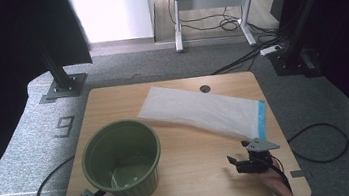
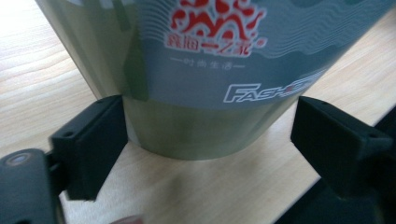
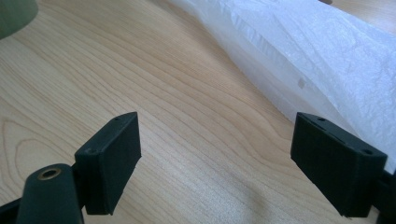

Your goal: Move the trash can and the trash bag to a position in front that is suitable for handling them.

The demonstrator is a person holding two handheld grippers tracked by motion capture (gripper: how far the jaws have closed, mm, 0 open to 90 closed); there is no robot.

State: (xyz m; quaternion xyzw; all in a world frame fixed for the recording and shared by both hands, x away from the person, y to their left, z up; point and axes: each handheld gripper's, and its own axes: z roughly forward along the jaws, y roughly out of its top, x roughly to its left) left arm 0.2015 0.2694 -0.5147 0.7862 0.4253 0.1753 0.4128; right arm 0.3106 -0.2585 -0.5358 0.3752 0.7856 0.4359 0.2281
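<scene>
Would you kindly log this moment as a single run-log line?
left gripper: open, jaws flanking green bin base | right gripper: open above table, near white bag | nothing held

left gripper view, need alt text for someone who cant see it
A green bucket with a grey label printed in red and white stands on a light wooden table, seen close up. The left gripper has its two black jaws wide open either side of the bucket's base.

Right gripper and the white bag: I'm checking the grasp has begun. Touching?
Apart. The right gripper view shows the right gripper open over bare wood, beside the white bag.
</scene>
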